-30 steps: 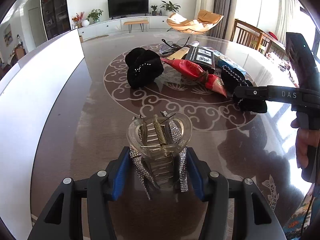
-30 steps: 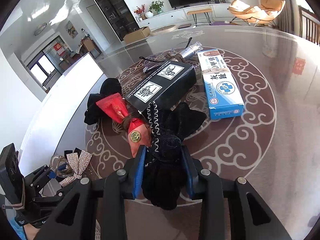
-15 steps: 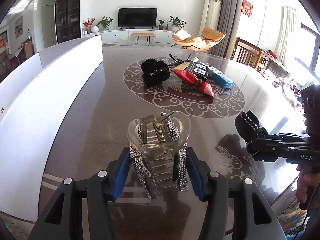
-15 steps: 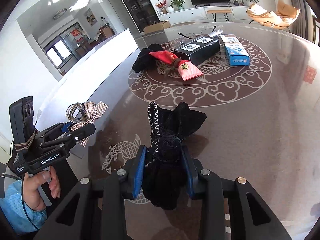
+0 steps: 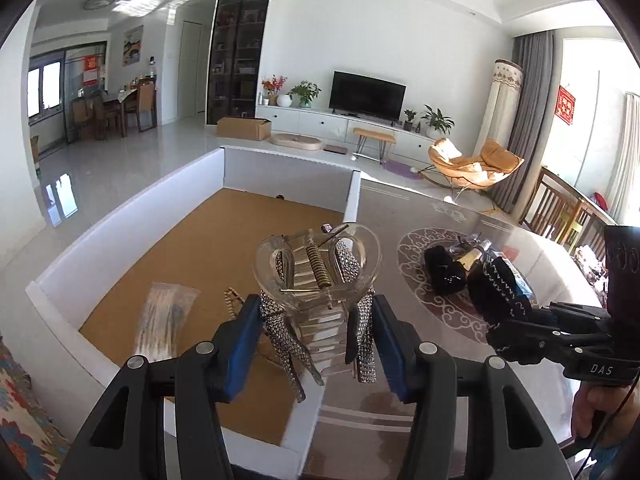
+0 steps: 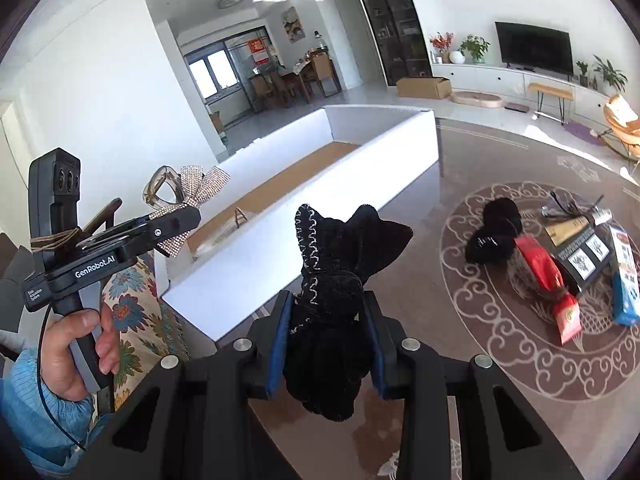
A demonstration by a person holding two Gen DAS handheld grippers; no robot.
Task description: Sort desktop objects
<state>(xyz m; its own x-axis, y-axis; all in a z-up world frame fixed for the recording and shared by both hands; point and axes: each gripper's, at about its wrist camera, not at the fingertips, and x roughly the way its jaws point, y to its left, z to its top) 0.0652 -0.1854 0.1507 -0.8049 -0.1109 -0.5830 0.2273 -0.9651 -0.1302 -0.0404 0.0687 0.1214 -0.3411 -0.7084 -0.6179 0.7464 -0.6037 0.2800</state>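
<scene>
A: Hair clip [image 5: 316,280], clear plastic with a rhinestone bow, sits clamped between the blue pads of the left gripper [image 5: 316,344]. The fingers are partly closed, pressing on its sides.

B: Where does it hang?

A: Above the near right corner of the white box [image 5: 120,216], which has a brown cardboard floor. A clear packet [image 5: 166,316] and a beaded chain [image 5: 232,300] lie inside the box below it.

B: And the right gripper [image 6: 326,336]?

A: Nearly closed, squeezing a black velvet bow [image 6: 336,280] with white zigzag stitching along one edge. The bow stands up out of the fingers, above the table [image 6: 460,420] just beside the box's long white wall.

B: Do the two views see each other?

A: Yes. From the right wrist, a hand [image 6: 76,352] in a blue sleeve grips the left tool's handle, with the clip at its tip over the box. From the left wrist, the right tool comes in from the right edge with the black bow at its tip.

B: What is left on the table?

A: On the round scroll pattern: a black scrunchie [image 6: 496,236], a red packet [image 6: 548,284], a black box with white labels [image 6: 580,248] and a blue and white carton [image 6: 624,280], all close together and well apart from both grippers.
</scene>
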